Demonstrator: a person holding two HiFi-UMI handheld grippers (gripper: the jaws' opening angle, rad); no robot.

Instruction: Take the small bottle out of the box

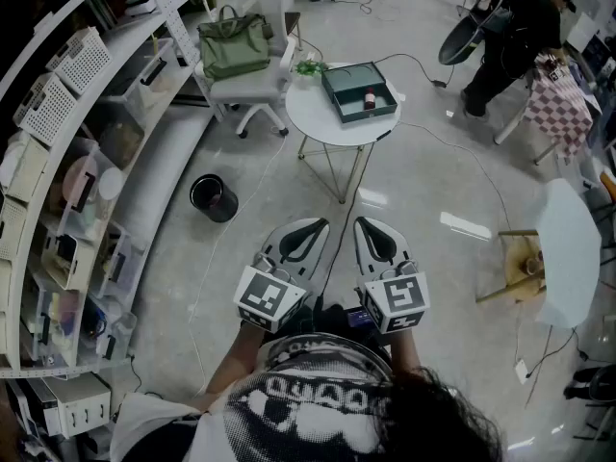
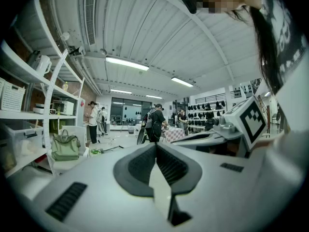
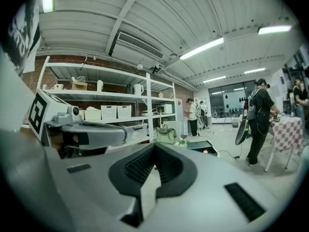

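A dark green open box [image 1: 359,91] lies on a small round white table [image 1: 318,114] a few steps ahead of me. The small bottle [image 1: 370,97], dark with a red band, stands inside it. The right gripper view shows the box [image 3: 202,146] far off, with the bottle's top [image 3: 205,152] just showing. Both grippers are held low in front of the person's body, side by side and far from the table. My left gripper [image 1: 317,225] [image 2: 155,147] is shut with nothing in it. My right gripper [image 1: 364,223] [image 3: 154,147] is also shut and empty.
A white office chair carrying a green bag [image 1: 234,44] stands left of the table. Curved shelving [image 1: 67,142] runs along the left, with a black bin [image 1: 214,198] on the floor beside it. A person [image 1: 510,27] stands by a checkered table [image 1: 558,104]. A wooden stool [image 1: 520,263] is at the right.
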